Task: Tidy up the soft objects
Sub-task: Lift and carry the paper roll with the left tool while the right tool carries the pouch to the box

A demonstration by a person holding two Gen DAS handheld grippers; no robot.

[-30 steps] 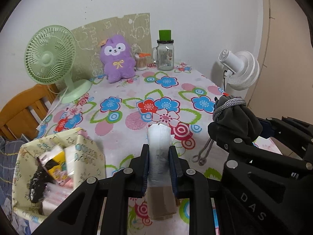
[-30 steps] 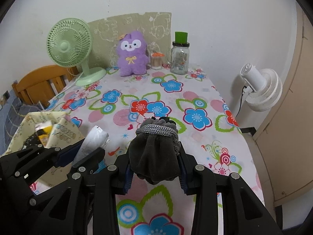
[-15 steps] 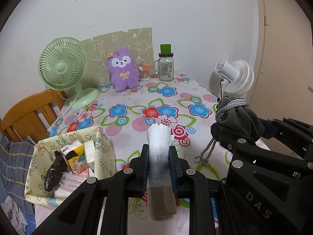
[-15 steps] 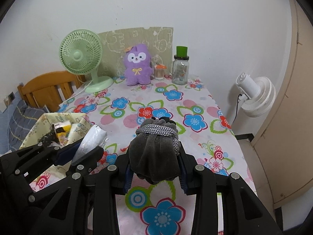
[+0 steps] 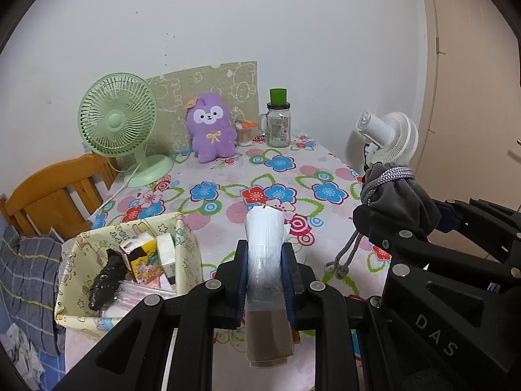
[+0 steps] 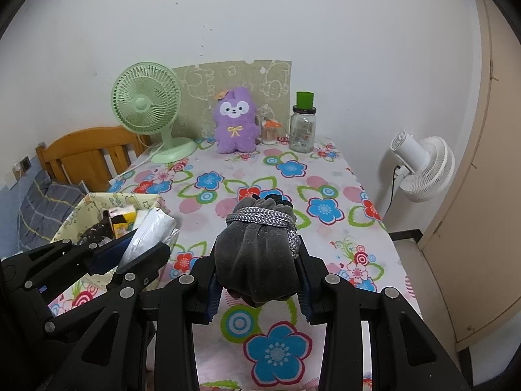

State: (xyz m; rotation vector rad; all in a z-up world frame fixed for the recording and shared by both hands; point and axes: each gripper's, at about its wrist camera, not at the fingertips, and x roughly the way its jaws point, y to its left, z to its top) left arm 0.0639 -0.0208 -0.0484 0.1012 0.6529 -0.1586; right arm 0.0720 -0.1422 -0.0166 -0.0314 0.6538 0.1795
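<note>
My left gripper [image 5: 265, 268] is shut on a clear plastic packet [image 5: 265, 251], white at the top and brown at the bottom, held above the near part of the flowered table [image 5: 228, 228]. My right gripper [image 6: 259, 268] is shut on a dark grey drawstring pouch [image 6: 257, 254] tied with grey cord; the pouch [image 5: 400, 195] also shows at the right of the left wrist view, its cord hanging down. A yellow patterned fabric basket [image 5: 78, 254] holding several packets sits at the table's left edge. A purple plush toy [image 5: 211, 128] stands at the back.
A green desk fan [image 5: 117, 123], a glass jar with a green lid [image 5: 278, 120] and a small cup of sticks [image 5: 245, 132] line the back wall. A white fan [image 6: 423, 166] stands off the table's right. A wooden chair [image 5: 49, 195] and bedding lie left.
Both grippers have drawn back and risen from the table, still holding the packet and the pouch. The table and the basket look smaller and farther off.
</note>
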